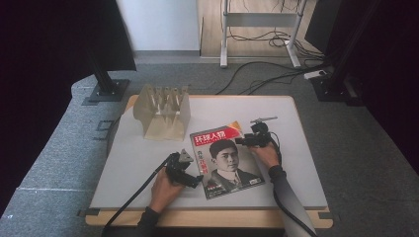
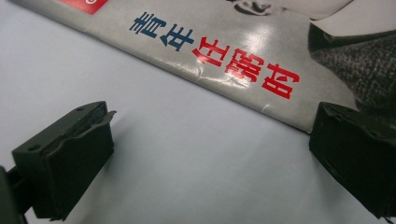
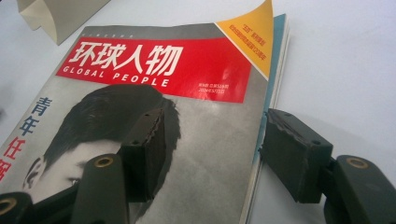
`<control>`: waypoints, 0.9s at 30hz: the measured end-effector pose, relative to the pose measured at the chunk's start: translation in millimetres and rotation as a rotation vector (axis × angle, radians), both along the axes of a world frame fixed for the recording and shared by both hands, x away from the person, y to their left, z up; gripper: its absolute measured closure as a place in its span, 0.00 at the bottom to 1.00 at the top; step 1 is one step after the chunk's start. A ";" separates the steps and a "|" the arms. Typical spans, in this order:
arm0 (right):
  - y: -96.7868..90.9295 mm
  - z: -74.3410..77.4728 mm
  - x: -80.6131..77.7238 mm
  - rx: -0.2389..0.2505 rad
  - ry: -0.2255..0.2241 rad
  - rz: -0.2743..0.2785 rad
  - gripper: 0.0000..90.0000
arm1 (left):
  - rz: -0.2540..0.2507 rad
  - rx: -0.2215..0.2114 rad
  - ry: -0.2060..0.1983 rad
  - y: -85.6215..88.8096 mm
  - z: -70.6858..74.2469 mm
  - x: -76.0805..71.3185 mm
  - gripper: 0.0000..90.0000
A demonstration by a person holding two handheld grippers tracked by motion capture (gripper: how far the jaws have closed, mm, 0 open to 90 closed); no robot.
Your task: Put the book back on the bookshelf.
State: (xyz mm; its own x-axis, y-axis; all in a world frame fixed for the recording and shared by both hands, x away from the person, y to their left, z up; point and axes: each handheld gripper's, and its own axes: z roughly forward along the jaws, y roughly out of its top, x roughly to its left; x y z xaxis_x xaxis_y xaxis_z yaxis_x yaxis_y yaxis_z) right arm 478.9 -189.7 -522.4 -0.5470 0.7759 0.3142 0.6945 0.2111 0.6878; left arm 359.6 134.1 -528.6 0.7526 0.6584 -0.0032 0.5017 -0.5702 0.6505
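A magazine with a red title band and a black-and-white portrait lies flat on the white table top. My left gripper is low at its left edge, open; in the left gripper view the jaws stand wide apart on bare table, and the magazine's spine edge runs just beyond them. My right gripper is open at the magazine's upper right edge. In the right gripper view one jaw hovers over the cover and the other is off its side. The cover's yellow top corner curls up.
A pale wooden slotted rack stands at the table's back left, behind the magazine. Black stand bases and cables sit on the grey floor beyond the table. A white desk frame stands farther back.
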 end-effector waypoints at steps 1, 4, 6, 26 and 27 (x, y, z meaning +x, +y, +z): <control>0.0 0.0 -0.2 0.002 0.003 0.000 0.43 | 0.001 0.000 0.000 0.0 0.0 0.0 0.00; -1.5 0.4 -3.9 0.009 0.004 -0.008 0.44 | 0.003 0.000 0.001 -0.1 0.1 0.2 0.00; -3.4 0.5 -8.5 0.021 0.010 -0.004 0.46 | 0.003 0.000 0.001 -0.1 0.1 0.3 0.00; 12.0 4.4 12.3 -0.016 -0.004 0.056 0.65 | 0.004 0.000 0.001 -0.2 0.0 0.2 0.00; 12.3 5.0 12.5 -0.016 -0.003 0.060 0.68 | 0.004 0.000 0.000 -0.2 0.0 0.2 0.00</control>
